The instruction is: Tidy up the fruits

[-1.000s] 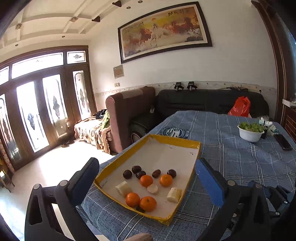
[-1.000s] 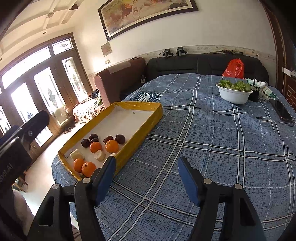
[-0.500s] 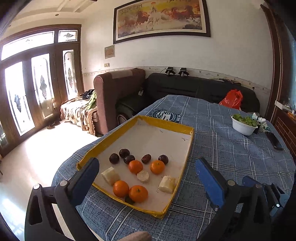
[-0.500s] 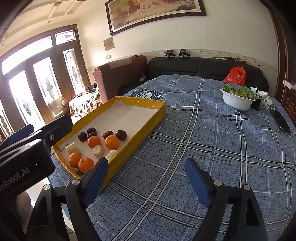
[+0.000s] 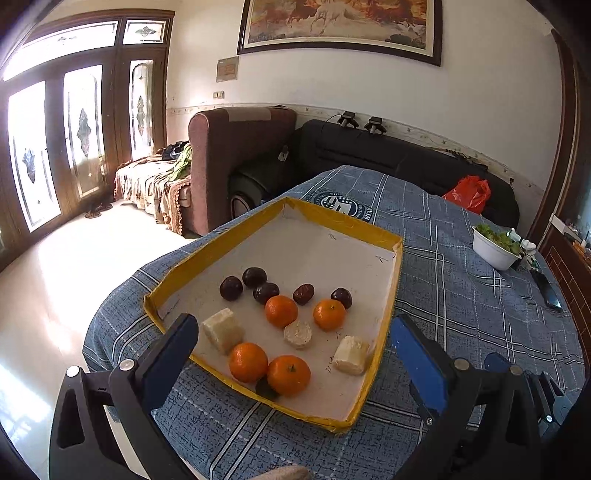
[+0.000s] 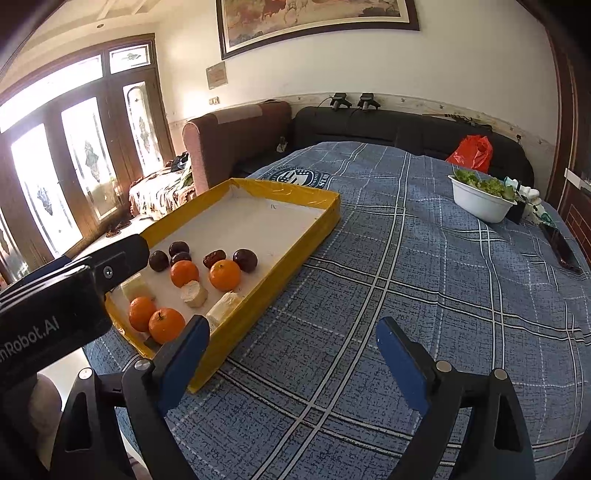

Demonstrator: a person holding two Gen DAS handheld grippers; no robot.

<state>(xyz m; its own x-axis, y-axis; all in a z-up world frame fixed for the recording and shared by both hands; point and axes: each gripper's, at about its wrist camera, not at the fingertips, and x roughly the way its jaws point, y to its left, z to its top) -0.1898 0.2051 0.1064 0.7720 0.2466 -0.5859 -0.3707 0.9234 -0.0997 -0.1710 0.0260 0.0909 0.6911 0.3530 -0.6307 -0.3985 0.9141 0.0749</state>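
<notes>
- A table point(image 6: 388, 258) under a blue plaid cloth with white and dark lines fills the near room; a round crest is printed at its far edge.
- Behind it stand a black sofa point(image 6: 399, 127) and a brown armchair point(image 5: 236, 155); tall wooden doors point(image 5: 74, 122) with patterned glass let in hard light, and a framed painting point(image 5: 340, 26) hangs on the white wall.
- A shallow tray point(image 5: 388, 295) with yellow taped walls and a white floor lies at the table's left part.
- In its near half sit four glossy orange tangerines point(image 5: 281, 311), five dark, smooth round fruits point(image 5: 254, 277) and three pale, rough-cut chunks point(image 5: 223, 330).
- A white bowl point(image 6: 480, 205) of green leaves stands well apart at the far right; a red bag point(image 6: 472, 153) lies on the sofa.
- The left gripper point(image 5: 291, 341) hangs spread wide over the tray's near end, nothing between its blue pads.
- The right gripper point(image 6: 291, 347) has just been opening; its jaws stand wide over bare cloth beside the tray, empty.
</notes>
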